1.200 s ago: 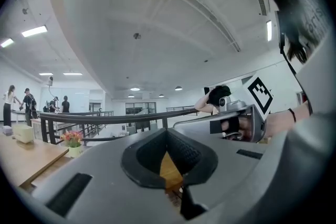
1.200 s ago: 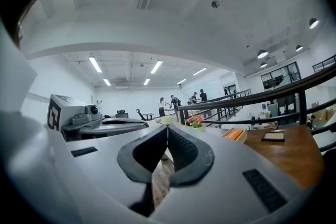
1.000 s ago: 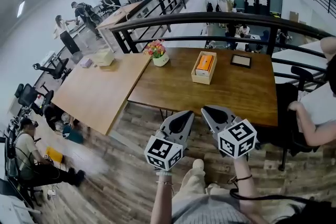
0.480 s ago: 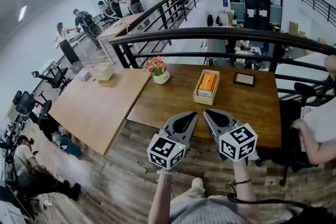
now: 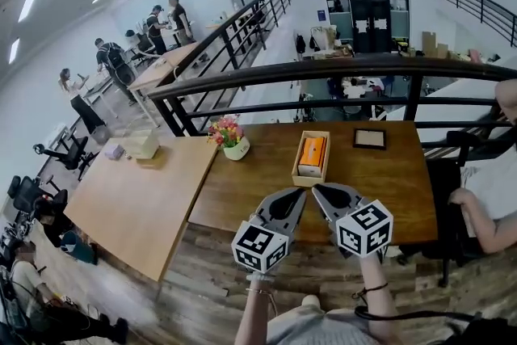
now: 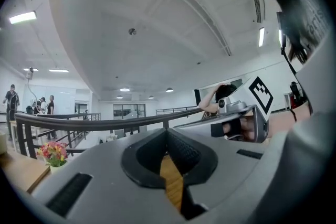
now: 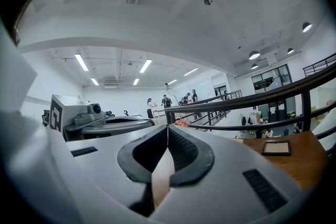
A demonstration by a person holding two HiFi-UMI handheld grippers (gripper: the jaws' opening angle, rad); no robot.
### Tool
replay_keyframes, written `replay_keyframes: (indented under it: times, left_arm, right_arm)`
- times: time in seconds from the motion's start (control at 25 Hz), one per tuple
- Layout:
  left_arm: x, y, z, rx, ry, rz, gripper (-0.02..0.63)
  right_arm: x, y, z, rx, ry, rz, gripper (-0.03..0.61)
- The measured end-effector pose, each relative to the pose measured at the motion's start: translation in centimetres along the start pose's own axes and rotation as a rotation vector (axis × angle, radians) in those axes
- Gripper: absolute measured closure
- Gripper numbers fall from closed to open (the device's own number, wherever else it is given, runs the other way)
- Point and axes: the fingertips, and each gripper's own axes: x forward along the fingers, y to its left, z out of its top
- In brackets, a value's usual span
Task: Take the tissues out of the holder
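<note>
A light wooden holder (image 5: 311,158) stands on the dark brown table (image 5: 371,182), and an orange tissue pack (image 5: 312,152) lies inside it. In the head view my left gripper (image 5: 300,193) and right gripper (image 5: 316,191) are held side by side at the table's near edge, just short of the holder. Both are shut, tips touching, with nothing between the jaws. The left gripper view shows the shut tips (image 6: 167,130) against the railing; the right gripper view shows its shut tips (image 7: 167,127) likewise. The holder is hidden behind the jaws in both gripper views.
A flower pot (image 5: 231,140) stands at the table's far left corner and a small dark frame (image 5: 370,139) at the far right. A lighter table (image 5: 137,190) adjoins on the left. A black railing (image 5: 323,77) runs behind. A seated person (image 5: 493,190) is at the right edge.
The view has closed in on the table: both grippers have moved forward from over the floor to the table's near edge, close to the holder. Both stay shut.
</note>
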Motion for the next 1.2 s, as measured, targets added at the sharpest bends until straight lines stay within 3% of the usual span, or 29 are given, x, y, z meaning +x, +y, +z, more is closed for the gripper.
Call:
replay_keyframes:
  times: [0.36,0.56,0.88,1.2]
  left_arm:
    - [1.0,3.5,-1.6,-0.027,-0.008,-0.043,0.606]
    - [2.0,3.4,-2.8,-0.06,0.021,-0.081,0.606]
    - [4.6,4.0,-3.7,-0.085,0.053,-0.075,0.606]
    - [10.0,9.2,-5.5,-0.158,0.096,-0.04,0.605]
  right_arm:
    - [3.4,-1.2,-1.6,0.01,0.021,-0.069,0.566]
    - [3.3,-2.9,-2.5,0.046,0.053,-0.119,0.566]
    - [3.7,-6.0,-3.0,0.119,0.076,-0.134,0.566]
    - [8.5,-11.7,-3.5,0.127,0.21,-0.089,0.566]
